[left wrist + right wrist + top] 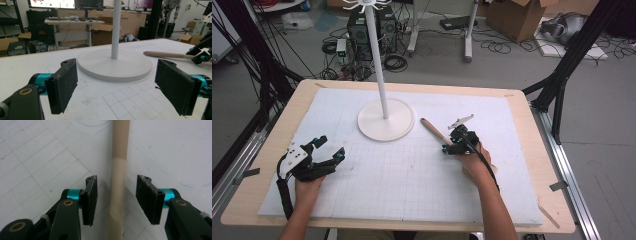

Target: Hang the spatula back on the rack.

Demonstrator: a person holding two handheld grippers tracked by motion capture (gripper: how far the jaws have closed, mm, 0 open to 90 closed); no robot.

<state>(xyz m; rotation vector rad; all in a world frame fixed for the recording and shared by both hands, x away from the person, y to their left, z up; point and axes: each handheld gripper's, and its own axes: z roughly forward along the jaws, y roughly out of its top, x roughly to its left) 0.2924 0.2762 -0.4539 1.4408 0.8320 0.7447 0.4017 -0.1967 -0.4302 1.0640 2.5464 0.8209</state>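
A tan wooden handle [434, 131] lies on the white gridded mat [402, 175], right of the white stand's round base [386, 120]. My right gripper [451, 144] is over the handle's near end, pointing down. In the right gripper view the handle [118, 177] runs between the two pads [90, 200], which stand apart on either side without touching it. My left gripper [329, 147] rests open at the mat's left side, with nothing between its jaws. From the left gripper view, the stand's base [115, 63], its pole [115, 27] and the handle [167, 54] lie ahead.
The stand's thin pole [378, 55] rises from the base to a hooked top. The wooden table [277, 150] edges the mat all round. Black frame legs, cables and boxes are on the floor beyond the table.
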